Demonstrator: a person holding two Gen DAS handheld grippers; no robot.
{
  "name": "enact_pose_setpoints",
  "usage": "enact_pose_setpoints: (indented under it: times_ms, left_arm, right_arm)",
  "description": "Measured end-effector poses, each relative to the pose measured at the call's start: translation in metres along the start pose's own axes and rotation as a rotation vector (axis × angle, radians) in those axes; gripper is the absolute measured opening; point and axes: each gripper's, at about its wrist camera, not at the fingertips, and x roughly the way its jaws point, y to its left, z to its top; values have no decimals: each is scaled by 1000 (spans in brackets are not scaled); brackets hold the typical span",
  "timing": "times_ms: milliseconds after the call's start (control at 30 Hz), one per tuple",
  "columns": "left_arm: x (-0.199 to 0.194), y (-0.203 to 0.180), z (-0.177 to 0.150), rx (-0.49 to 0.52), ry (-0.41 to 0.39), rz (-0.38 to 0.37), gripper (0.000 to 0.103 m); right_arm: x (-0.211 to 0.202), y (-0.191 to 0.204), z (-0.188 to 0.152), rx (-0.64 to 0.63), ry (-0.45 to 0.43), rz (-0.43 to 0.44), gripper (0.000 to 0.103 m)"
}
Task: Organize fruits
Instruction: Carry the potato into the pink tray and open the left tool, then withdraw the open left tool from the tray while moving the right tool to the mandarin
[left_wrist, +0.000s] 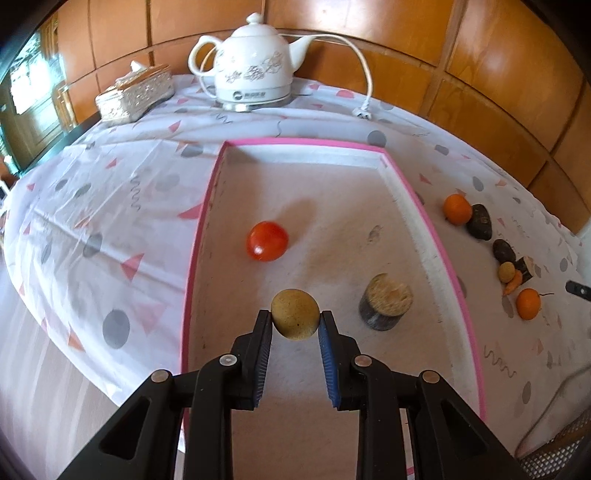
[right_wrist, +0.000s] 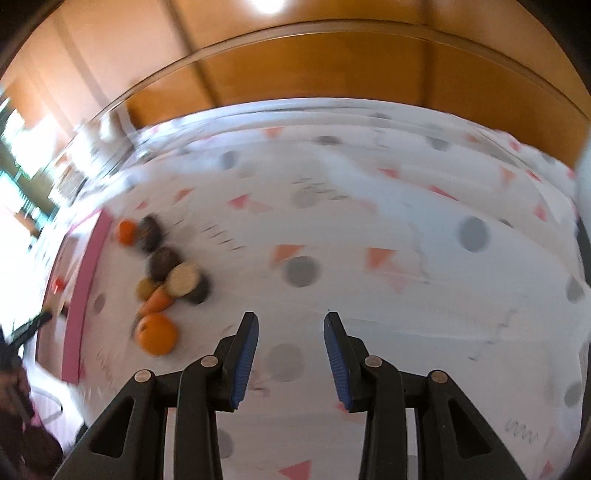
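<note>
Left gripper (left_wrist: 295, 317) pinches yellow-brown round fruit (left_wrist: 294, 314) at fingertips only, above pink-rimmed tray (left_wrist: 207, 206); may slip, roll into tomato (left_wrist: 266, 240); right gripper (right_wrist: 290, 321) parted, empty

The left view is sharp and brightly lit, with glare on the wooden wall (left_wrist: 509, 66). The right view is smeared by motion; edges are bent and darkened.

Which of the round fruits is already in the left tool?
The yellow-brown round fruit, pinched between the left tool's pads above the pink-rimmed tray. The red tomato lies loose in the tray; both oranges sit outside it.
</note>
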Motion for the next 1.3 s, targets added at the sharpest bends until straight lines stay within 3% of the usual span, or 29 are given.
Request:
enact_pose_setpoints:
  times_ms: [267,367,733,1033,1300]
  left_arm:
    - [-1,9,-4,-42,-14,14,27]
    - [-6,11,-4,-60,-39,21,39]
    - [-33,12,-11,-86,-121,74,56]
    - [-43,-3,-16,-18,-159,75,58]
    - [-49,3,-21,-42,-167,72,62]
  right_arm:
    - [10,36,-7,-157,36,56,37]
    - [10,48,-11,-204,37,80,37]
    - [17,68,-15,-262,64,104,37]
    - [27,101,-18,-320,86,124,37]
    - [40,111,-19,-339,110,91,41]
